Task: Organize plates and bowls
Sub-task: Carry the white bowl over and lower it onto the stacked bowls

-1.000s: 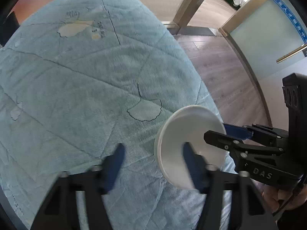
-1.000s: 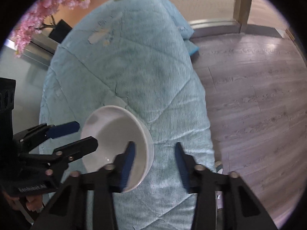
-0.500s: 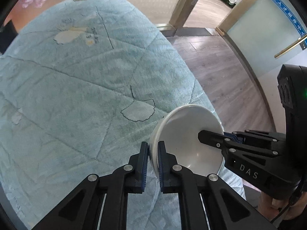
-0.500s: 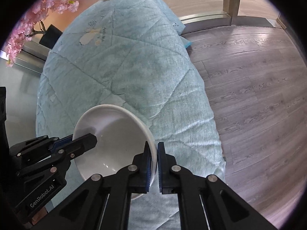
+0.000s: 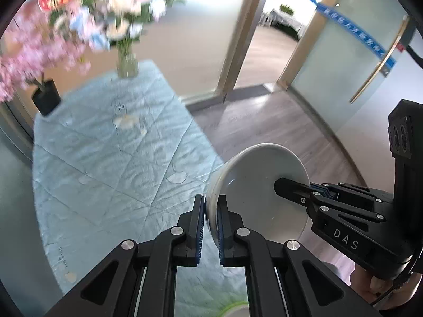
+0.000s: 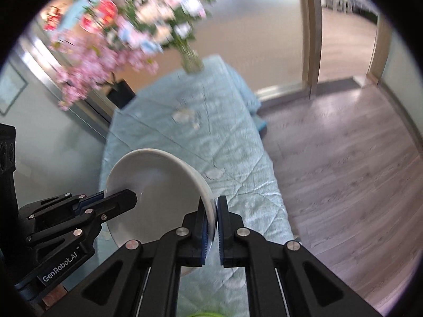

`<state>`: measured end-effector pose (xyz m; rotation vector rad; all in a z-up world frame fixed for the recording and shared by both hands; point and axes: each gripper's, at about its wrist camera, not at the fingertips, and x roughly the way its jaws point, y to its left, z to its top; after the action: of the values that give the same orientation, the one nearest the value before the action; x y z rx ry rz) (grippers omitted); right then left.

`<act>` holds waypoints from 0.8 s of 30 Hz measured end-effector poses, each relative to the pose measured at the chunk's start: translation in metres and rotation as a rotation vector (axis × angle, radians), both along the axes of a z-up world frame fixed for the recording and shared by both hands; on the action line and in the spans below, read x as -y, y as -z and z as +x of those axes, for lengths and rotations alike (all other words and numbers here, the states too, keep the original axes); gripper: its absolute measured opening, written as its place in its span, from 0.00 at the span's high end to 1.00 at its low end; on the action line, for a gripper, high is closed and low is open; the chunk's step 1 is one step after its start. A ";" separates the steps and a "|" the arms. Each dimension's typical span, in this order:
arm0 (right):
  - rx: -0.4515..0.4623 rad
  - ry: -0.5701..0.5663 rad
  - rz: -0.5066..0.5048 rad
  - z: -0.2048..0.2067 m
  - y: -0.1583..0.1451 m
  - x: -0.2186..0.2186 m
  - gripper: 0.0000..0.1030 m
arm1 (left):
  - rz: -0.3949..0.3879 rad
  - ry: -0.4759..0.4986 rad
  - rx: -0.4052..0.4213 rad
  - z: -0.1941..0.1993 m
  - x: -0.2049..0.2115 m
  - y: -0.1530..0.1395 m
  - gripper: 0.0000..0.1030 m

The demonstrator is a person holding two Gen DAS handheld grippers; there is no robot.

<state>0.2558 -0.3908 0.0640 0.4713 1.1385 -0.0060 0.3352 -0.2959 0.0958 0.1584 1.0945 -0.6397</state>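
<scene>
A white bowl (image 5: 253, 185) hangs in the air above the light blue quilted table (image 5: 105, 163), held by both grippers on opposite sides of its rim. My left gripper (image 5: 210, 211) is shut on the bowl's left rim. From the right, my right gripper (image 5: 296, 187) reaches in and clamps the far rim. In the right wrist view the same white bowl (image 6: 156, 185) is pinched at its right rim by my right gripper (image 6: 211, 216), while my left gripper (image 6: 116, 202) grips the opposite edge. A green-rimmed dish (image 5: 234, 310) peeks out below, mostly hidden.
A glass vase of flowers (image 5: 127, 60) stands at the table's far end, beside a pink blossom tree in a black pot (image 5: 46, 97). Wooden floor (image 6: 343, 163) lies to the right of the table, with a glass door (image 5: 370, 60) beyond. A hand (image 5: 380, 282) holds the right gripper.
Both grippers closed on the bowl's rim, then lifted it well above the table. The view now takes in the flowers and doorway.
</scene>
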 end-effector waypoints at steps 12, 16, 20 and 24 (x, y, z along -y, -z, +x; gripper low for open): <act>0.157 0.029 -0.054 -0.113 -0.113 -0.030 0.94 | -0.072 0.027 0.116 -0.160 -0.059 -0.127 0.95; 0.156 0.026 -0.045 -0.144 -0.116 -0.041 0.94 | -0.072 0.026 0.116 -0.209 -0.077 -0.126 0.95; 0.139 0.019 -0.034 -0.170 -0.111 -0.050 0.94 | -0.067 0.024 0.095 -0.244 -0.092 -0.110 0.95; 0.117 0.007 -0.027 -0.191 -0.104 -0.058 0.94 | -0.057 0.016 0.073 -0.279 -0.103 -0.096 0.95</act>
<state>0.0653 -0.3330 0.1676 0.4463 1.0208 0.0004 0.0563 -0.1927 0.1914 0.1402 1.0045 -0.6740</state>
